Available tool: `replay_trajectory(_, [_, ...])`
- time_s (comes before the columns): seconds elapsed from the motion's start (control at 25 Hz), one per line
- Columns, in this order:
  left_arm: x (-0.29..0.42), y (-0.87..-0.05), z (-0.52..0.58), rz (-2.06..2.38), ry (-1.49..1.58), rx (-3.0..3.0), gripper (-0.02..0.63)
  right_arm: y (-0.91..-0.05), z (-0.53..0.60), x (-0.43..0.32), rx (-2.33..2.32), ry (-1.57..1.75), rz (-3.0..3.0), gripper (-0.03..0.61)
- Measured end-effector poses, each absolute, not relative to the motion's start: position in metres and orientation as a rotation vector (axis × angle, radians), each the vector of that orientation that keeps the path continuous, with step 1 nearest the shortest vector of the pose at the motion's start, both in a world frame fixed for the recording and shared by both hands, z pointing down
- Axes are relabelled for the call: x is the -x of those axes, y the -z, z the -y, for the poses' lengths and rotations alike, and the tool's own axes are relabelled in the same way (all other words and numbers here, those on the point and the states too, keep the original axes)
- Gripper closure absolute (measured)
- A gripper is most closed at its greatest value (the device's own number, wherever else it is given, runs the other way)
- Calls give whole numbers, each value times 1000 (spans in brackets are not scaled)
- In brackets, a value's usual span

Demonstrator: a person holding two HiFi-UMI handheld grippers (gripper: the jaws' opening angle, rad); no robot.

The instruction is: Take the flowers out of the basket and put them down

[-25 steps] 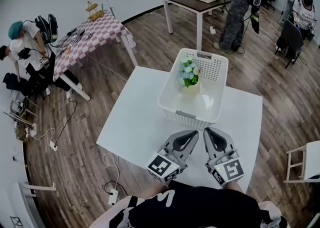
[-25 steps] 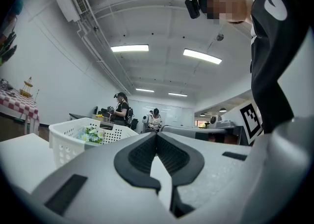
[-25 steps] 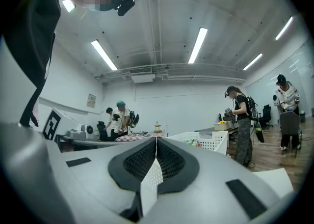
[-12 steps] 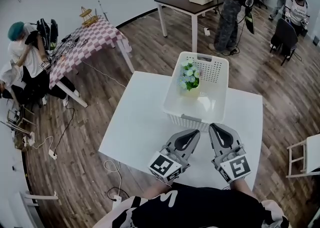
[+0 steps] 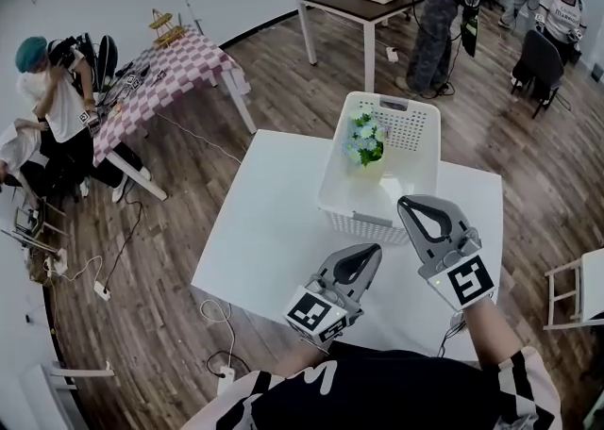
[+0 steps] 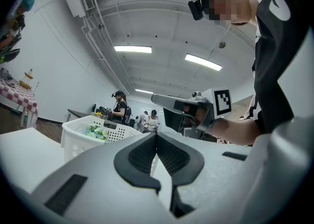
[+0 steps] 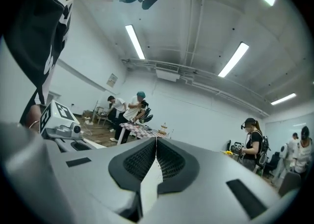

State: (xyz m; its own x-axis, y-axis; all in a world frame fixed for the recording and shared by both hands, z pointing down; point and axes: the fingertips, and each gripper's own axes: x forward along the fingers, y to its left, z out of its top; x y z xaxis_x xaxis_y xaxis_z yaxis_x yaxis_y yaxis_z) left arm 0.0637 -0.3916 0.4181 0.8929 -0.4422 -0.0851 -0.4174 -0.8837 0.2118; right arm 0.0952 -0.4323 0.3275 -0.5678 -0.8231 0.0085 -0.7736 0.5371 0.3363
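We keep both clenched on nothing: the left gripper (image 5: 371, 253) just short of the basket's (image 5: 366, 222) near wall, the right gripper (image 5: 408, 203) above its near rim. The flowers (image 5: 364, 140) stand inside the basket, at its far left.

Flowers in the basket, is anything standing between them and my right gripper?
Only the basket's near wall, on the side facing the right gripper. The basket is open on top and nothing covers the flowers.

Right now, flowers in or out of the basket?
In. The flowers stand inside the white basket, its walls all around them.
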Motion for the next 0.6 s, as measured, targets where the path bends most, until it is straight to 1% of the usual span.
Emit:
replay_trajectory(0.12, [-61, -417, 388, 657, 192, -2873, 609, -328, 446, -92, -1246, 537, 2521, 560])
replay_trajectory(0.6, [-10, -431, 408, 856, 200, -2785, 609, -359, 521, -88, -886, 676, 2278, 559])
